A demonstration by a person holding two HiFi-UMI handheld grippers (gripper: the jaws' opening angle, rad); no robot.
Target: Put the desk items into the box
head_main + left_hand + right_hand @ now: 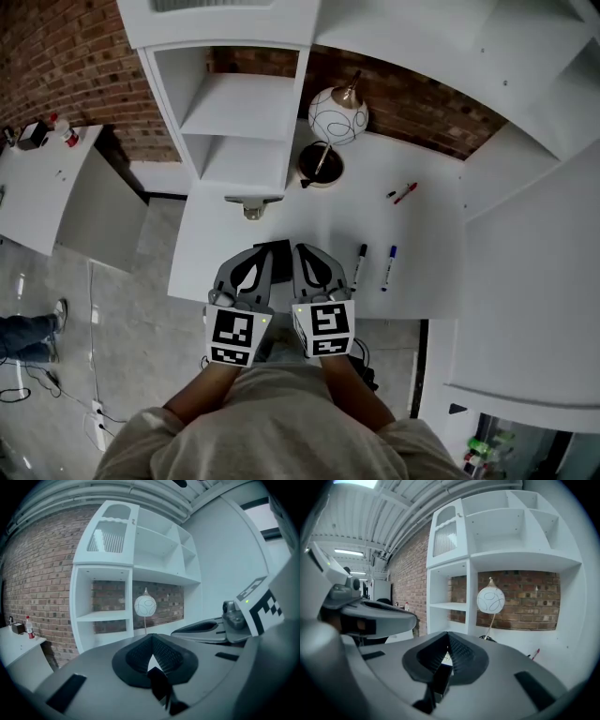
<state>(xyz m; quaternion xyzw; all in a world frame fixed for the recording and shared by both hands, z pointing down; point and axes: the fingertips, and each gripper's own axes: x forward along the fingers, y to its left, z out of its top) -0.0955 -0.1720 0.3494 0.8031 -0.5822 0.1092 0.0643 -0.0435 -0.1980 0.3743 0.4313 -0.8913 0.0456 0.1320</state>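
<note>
Black marker point(360, 263) and blue marker point(389, 267) lie side by side on the white surface point(431, 244), near its front edge. Red pen point(405, 193) sits apart at their 1 o'clock. Right tool point(305, 249) is at the markers' 9 o'clock, jaws pressed together — nothing seen pinched. Left tool point(256, 252) beside it, likewise pressed together. Black object point(274, 247) between the tools — kind unclear. Globe lamp point(337, 114) at 12 o'clock, by the shelves point(239, 122).
</note>
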